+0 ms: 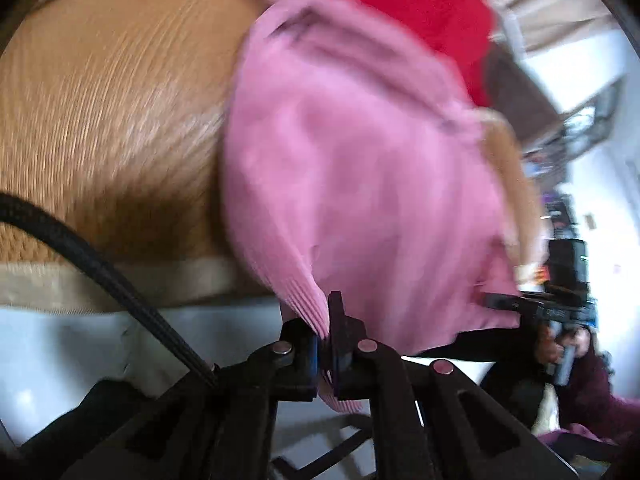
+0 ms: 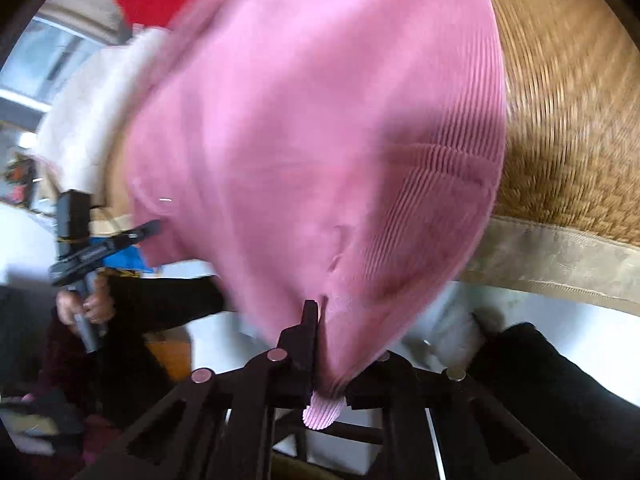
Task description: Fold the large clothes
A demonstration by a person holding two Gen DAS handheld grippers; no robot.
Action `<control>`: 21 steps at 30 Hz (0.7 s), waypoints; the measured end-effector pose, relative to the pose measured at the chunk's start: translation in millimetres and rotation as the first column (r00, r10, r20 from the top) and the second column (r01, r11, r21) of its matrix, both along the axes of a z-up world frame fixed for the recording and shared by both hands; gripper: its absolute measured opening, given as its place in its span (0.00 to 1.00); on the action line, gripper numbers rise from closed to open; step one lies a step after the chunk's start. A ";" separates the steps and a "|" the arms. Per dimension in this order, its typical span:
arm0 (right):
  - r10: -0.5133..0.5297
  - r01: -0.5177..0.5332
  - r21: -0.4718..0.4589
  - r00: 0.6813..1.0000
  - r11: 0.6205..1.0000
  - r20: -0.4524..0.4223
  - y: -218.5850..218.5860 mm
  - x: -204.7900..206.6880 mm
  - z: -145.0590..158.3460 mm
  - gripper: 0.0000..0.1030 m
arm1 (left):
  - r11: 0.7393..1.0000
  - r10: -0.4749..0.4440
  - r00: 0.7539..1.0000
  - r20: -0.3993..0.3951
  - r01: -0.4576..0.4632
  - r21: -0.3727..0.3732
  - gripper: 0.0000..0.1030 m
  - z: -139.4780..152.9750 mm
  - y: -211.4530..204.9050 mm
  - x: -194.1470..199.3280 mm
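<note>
Pink ribbed knit garment [image 1: 360, 184] hangs between your two tongs, lifted off the tan woven mat [image 1: 100, 100] that lies behind it. Your left tongs [image 1: 326, 344] are clamped on a ribbed hem corner of that garment, the fabric pinched flat between the black fingers [image 1: 340, 320], with a short tail of ribbing poking out below the grip. Your right tongs [image 2: 320, 344] are likewise closed on the garment's lower edge; one finger shows plainly while the cloth drapes over the other, and a small roll of pink ribbing sticks out under the jaws. From the left wrist view, the right tongs appear at the garment's far right edge, held in a hand [image 1: 560, 344] with a dark sleeve. From the right wrist view, the left tongs appear at the garment's left edge, held in your other hand [image 2: 88, 304]. Beyond the garment's upper edge lies a red cloth [image 1: 420, 4]. A pale fabric border [image 2: 560, 256] runs along the mat's near edge, just beside the garment. Both views are blurred.
</note>
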State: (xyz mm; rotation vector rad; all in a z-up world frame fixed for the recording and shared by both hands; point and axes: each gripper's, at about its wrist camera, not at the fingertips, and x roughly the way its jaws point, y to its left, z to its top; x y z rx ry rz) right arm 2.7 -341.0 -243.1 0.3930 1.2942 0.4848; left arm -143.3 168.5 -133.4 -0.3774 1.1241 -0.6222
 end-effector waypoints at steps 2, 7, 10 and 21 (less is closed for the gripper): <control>0.006 -0.009 0.032 0.997 0.999 0.080 -1.1 1.4 28.2 0.11 | 0.998 -0.008 0.998 0.062 0.011 -0.054 0.04 22.6 -3.9 -2.5; -0.010 -0.004 0.068 0.978 0.998 0.210 -1.8 23.2 71.0 0.10 | 0.985 0.023 0.988 0.154 0.004 -0.172 0.04 68.5 -0.4 9.7; -0.038 0.015 0.089 0.963 0.996 0.266 2.5 41.4 94.1 0.10 | 0.981 0.022 0.982 0.189 0.015 -0.192 0.04 94.0 13.3 29.0; -0.346 0.265 0.237 0.833 0.935 0.431 -73.1 125.7 172.7 0.10 | 0.965 0.198 0.950 0.243 -0.145 -0.218 0.04 139.2 44.8 168.5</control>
